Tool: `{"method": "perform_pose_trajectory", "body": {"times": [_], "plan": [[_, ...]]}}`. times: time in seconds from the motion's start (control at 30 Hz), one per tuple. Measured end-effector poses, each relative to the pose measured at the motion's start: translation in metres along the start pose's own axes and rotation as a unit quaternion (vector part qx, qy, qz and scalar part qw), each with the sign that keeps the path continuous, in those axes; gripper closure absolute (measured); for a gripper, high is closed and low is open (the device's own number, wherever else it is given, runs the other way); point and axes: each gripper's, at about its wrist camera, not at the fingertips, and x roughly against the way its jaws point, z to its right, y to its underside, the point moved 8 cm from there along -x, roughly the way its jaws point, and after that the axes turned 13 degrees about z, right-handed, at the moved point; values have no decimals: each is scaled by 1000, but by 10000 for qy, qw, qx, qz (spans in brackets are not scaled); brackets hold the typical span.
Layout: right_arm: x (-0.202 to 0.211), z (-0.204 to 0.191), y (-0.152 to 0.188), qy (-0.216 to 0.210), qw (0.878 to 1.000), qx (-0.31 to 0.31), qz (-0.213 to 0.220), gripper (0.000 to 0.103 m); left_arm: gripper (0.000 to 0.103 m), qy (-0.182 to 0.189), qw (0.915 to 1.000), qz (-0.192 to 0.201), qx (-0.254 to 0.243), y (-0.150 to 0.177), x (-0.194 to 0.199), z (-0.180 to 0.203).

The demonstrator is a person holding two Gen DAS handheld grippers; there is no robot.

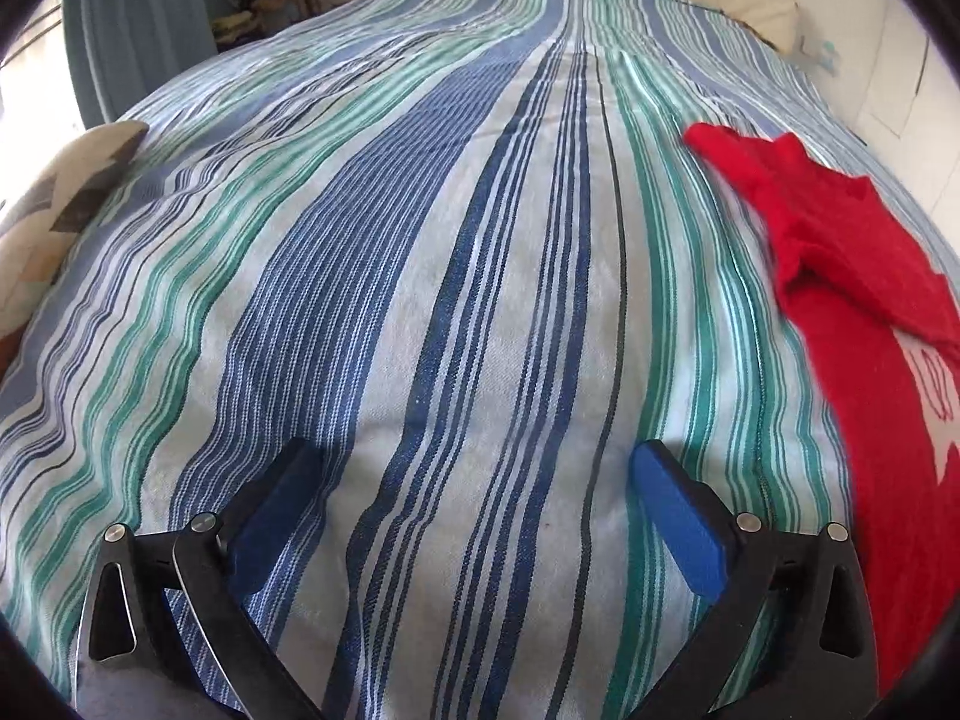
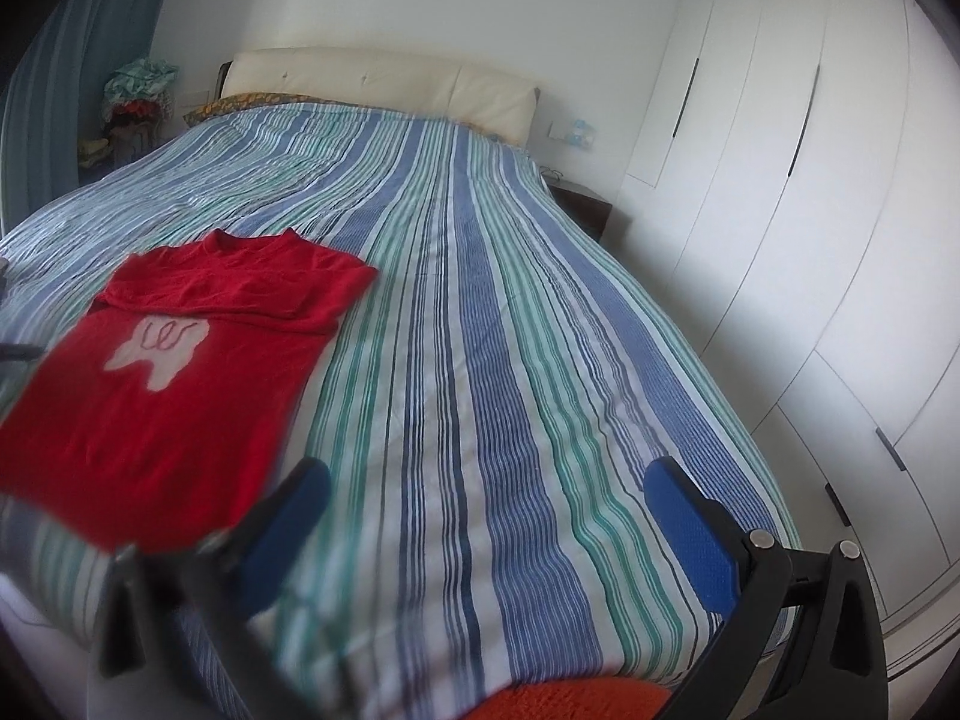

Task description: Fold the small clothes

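Observation:
A red top (image 2: 180, 360) with a pale patch on its front lies flat on the striped bedspread (image 2: 492, 312), its sleeves folded in across the chest. In the left wrist view the same red top (image 1: 864, 324) runs along the right edge. My left gripper (image 1: 474, 462) hangs low over bare bedspread (image 1: 420, 276) to the left of the top, open wide with nothing between its blue pads. My right gripper (image 2: 489, 480) is open too, empty, over the bedspread just right of the top's lower hem.
A cream headboard (image 2: 384, 81) closes the far end of the bed. White wardrobe doors (image 2: 798, 228) line the right side. A patterned pillow (image 1: 54, 210) lies at the bed's left edge. A heap of clothes (image 2: 141, 96) sits far left. Something orange (image 2: 570, 699) shows at the bottom.

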Motion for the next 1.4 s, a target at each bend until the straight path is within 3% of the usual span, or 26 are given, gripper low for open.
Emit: {"method": "perform_pose_trajectory", "body": {"times": [0.93, 1.4], "plan": [[-1, 10, 1, 40, 9996, -272, -25, 0, 0, 0, 10000, 3, 8, -1, 2, 0], [-1, -1, 0, 20, 10000, 15, -23, 0, 0, 0, 10000, 0, 6, -1, 2, 0]]}}
